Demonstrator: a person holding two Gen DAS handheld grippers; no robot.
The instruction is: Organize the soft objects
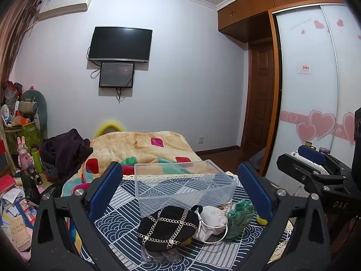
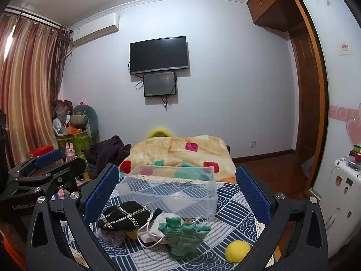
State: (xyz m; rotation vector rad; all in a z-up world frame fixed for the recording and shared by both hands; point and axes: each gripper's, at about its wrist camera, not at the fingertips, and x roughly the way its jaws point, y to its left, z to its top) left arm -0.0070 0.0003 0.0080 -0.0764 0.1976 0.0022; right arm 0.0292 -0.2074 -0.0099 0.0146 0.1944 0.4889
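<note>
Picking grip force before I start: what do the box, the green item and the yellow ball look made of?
Clear box: rigid transparent plastic, glossy; the patterned cloth shows through its walls.
Green item: knitted yarn, matte; ribbed stitches are visible and it slumps softly, probably a glove.
Yellow ball: fuzzy and matte, likely felt or foam; hard to tell which.

black pouch (image 1: 168, 229) with gold chain grid, white bag (image 1: 212, 222), green knit (image 2: 182, 234), yellow ball (image 2: 237, 250), navy-and-white patterned cloth (image 2: 232, 203).
</note>
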